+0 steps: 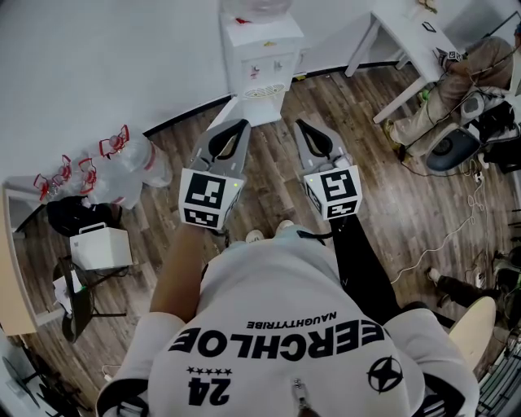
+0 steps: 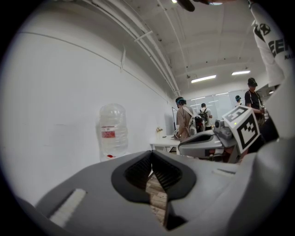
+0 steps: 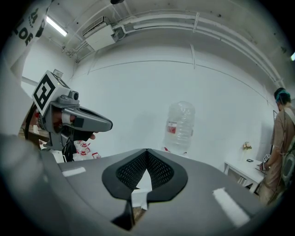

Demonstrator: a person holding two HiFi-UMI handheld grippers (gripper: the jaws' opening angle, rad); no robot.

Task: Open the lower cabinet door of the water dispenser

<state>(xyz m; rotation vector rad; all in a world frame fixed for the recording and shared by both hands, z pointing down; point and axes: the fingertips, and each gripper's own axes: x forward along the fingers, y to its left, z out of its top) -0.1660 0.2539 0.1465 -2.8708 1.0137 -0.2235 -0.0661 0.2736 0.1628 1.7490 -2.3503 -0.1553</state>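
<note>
The white water dispenser (image 1: 260,57) stands against the wall ahead of me with a clear bottle (image 1: 259,6) on top. Its lower cabinet front (image 1: 251,110) shows only as a steeply foreshortened white face below the drip tray. My left gripper (image 1: 242,124) and right gripper (image 1: 299,122) are held side by side, pointing at the dispenser and a short way off it. Both are shut with nothing between the jaws. The bottle (image 2: 112,129) rises above the shut left gripper (image 2: 151,153), and the same bottle (image 3: 179,126) above the shut right gripper (image 3: 146,150). The jaws hide the cabinet door in both gripper views.
Several empty water bottles with red handles (image 1: 122,167) lie by the wall at left, near a white box (image 1: 99,244). A white table (image 1: 415,32) and a seated person (image 1: 456,89) are at upper right. Cables (image 1: 456,236) trail over the wooden floor. People (image 2: 184,120) stand beyond.
</note>
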